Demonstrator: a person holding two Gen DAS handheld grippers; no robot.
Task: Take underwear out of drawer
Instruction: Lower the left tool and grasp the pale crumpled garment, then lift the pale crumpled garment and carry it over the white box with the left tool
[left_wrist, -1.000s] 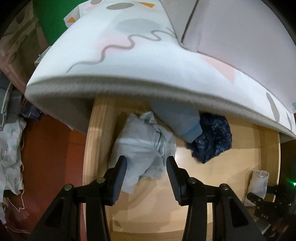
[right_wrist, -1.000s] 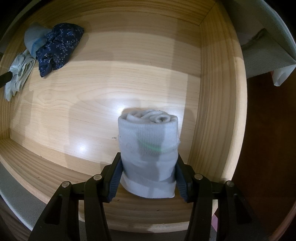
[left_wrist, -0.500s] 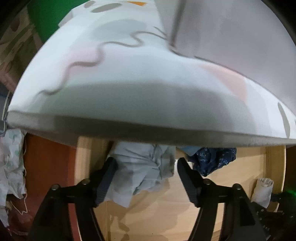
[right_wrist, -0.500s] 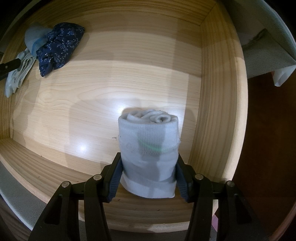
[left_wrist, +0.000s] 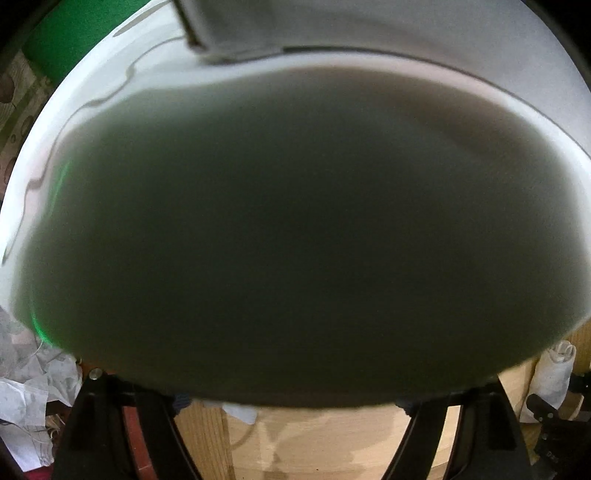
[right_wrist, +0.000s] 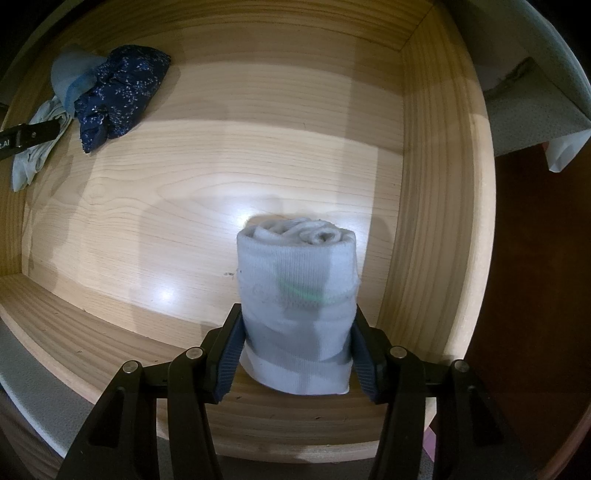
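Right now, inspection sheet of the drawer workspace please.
Surface: wooden drawer, floor mostly bare.
Job's things: white rolled garment near right wall; dark blue patterned garment, light blue garment and pale garment bunched far left.
Clutter: crumpled white fabric outside drawer.
Grippers: right gripper fingers clamp the white roll; left gripper at the pale garment, jaws opening, its camera mostly blocked by the overhanging patterned mattress.
Cables: nothing seen.
Surroundings: dark red-brown floor.

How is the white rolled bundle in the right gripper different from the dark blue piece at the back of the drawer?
The white rolled bundle is plain, tightly rolled and clamped in the right gripper; the dark blue piece is speckled with white, loosely crumpled and lies free, far from any gripper. Both are cloth in the wooden drawer.
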